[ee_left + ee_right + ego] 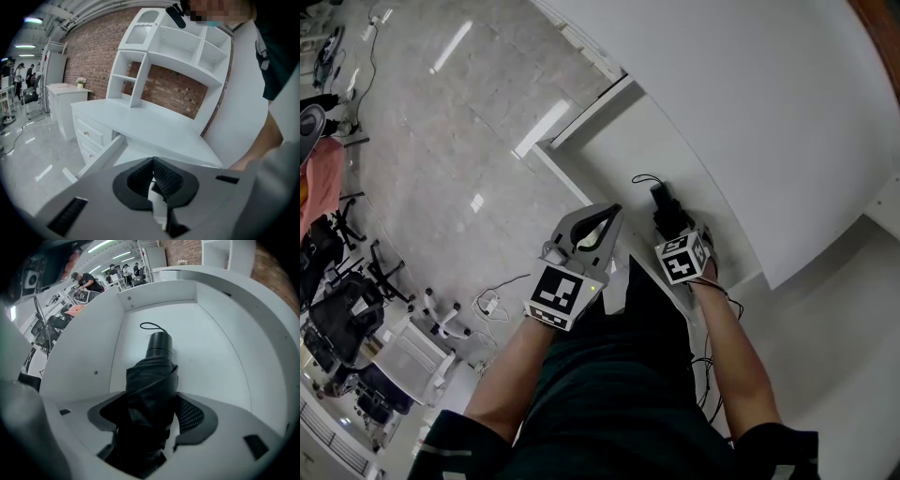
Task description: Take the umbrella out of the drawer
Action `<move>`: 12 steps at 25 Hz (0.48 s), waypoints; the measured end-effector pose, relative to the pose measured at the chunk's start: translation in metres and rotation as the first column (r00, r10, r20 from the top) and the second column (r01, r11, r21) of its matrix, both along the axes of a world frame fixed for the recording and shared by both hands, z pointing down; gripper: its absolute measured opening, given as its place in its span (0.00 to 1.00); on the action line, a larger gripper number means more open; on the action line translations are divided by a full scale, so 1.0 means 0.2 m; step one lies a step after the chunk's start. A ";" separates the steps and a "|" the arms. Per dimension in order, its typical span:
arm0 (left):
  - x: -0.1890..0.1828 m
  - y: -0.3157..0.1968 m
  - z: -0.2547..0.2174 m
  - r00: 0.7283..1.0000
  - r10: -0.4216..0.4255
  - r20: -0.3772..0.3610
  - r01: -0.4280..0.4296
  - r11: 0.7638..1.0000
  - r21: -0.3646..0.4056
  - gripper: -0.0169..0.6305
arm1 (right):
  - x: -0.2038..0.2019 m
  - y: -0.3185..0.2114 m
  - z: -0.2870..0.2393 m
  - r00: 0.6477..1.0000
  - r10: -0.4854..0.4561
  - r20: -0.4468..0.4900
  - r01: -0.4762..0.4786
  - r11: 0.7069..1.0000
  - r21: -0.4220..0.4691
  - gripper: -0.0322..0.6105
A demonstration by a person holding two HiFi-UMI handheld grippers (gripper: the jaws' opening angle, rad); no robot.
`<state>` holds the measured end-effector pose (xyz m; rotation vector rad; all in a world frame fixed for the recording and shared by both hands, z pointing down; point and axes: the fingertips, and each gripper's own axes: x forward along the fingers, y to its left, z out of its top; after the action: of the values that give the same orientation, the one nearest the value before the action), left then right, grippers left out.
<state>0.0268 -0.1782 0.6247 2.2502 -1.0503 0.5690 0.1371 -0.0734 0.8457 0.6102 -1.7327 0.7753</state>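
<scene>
White drawer (211, 352) floor lies beneath the right claw (152, 414), whose jaws stand wide apart astride the folded black umbrella (151, 376), likely readying a grip; the left claw (153, 174), jaws together, hangs alongside, empty.

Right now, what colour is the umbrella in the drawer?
Black. The umbrella shows best in the right gripper view.

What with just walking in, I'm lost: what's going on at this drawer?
A person is working with two handheld grippers at an open white drawer. The right gripper reaches into it, jaws open around a folded black umbrella lying there, not yet gripped. The left gripper is shut and empty.
</scene>
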 end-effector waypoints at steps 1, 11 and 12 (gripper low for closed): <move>-0.01 0.00 0.00 1.000 -0.006 -0.002 0.006 1.000 0.000 0.04 | 0.00 0.00 0.01 1.000 0.000 -0.013 0.000 1.000 0.001 0.50; -0.05 0.03 -0.03 1.000 -0.009 -0.003 0.009 1.000 0.013 0.04 | 0.03 -0.02 -0.02 0.999 0.025 -0.040 -0.025 1.000 0.005 0.43; -0.05 0.03 -0.04 1.000 -0.008 -0.005 0.008 1.000 0.015 0.04 | 0.03 -0.02 -0.02 0.999 0.030 -0.033 -0.030 1.000 0.006 0.42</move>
<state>0.0161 -0.1718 0.6177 2.2586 -1.0640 0.5531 0.1421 -0.0776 0.8416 0.6506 -1.6994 0.7774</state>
